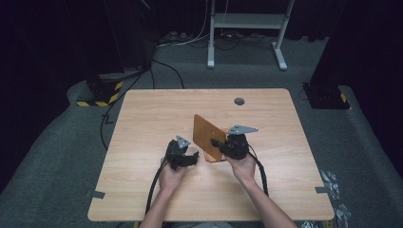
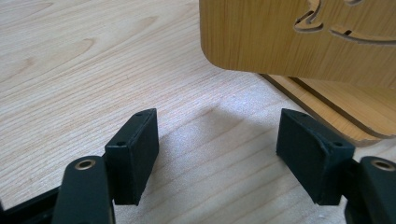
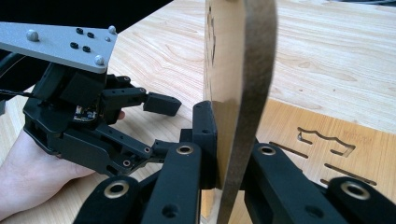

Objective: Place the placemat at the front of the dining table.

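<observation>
right gripper [image 3: 219,154]: fingers pinching upright wooden panel [image 1: 207,136] on edge
left gripper [image 2: 217,154]: fingers spread, empty
gap: panel up-right of left fingers, probably near

Two wooden boards [image 1: 207,136], two grippers [image 1: 183,155], one table [image 1: 152,118]

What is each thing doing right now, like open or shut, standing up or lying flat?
Left gripper: open, fingers apart with nothing between them, just above the table.
Right gripper: shut on the thin brown wooden board.
Thin brown wooden board: held upright on its edge, lifted above the flat panel.
Flat brown wooden panel with cut-out slots: lying flat on the table.
Light wooden table: bearing the panel.
</observation>
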Available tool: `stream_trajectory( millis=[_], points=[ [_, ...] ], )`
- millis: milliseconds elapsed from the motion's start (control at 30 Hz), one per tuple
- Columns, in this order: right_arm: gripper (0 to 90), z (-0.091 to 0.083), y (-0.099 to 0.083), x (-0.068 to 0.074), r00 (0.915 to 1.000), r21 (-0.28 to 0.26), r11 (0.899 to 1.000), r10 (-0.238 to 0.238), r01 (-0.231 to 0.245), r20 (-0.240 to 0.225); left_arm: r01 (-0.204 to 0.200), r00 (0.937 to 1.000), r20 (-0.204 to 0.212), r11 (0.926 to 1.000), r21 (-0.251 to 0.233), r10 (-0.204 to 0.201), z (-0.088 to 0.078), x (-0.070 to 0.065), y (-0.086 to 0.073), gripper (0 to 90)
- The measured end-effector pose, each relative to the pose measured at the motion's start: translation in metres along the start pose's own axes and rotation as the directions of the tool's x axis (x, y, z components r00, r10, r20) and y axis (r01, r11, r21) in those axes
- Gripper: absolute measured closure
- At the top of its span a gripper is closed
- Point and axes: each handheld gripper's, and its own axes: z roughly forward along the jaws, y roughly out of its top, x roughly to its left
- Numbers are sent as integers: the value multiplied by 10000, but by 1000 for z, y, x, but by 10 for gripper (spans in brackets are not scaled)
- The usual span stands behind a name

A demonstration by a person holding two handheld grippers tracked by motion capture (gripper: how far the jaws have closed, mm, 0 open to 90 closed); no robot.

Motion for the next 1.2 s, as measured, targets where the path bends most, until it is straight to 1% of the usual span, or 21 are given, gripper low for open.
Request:
stream_trajectory(
  millis=[233,433,467,533,733,967,1200],
  points=[
    [862,-2,1,-2,10000,9,10000,42,-42,-73,11,10000,-4,10000,12,-11,0,0,0,296],
    [862,-8,2,-5,10000,-88,9999,61,-61,-4,5,10000,0,10000,3,-5,0,0,0,296],
    [862,-9,3,-6,10000,-124,9999,5,-5,12,9,10000,-2,10000,9,-9,0,0,0,296],
    [862,-11,3,-6,9999,-72,9999,119,-119,-22,2,10000,-3,10000,6,-2,0,0,0,296],
    [862,-15,3,-9,9999,-116,9999,-68,70,142,1,10000,2,10000,-2,-1,0,0,0,296],
    [862,-21,4,-11,9997,-225,9997,-62,68,249,10,10000,0,10000,2,-10,0,0,0,296],
    [862,-27,4,-14,9994,-223,9997,-78,85,333,10,10000,2,10000,0,-10,0,0,0,296]
  ],
)
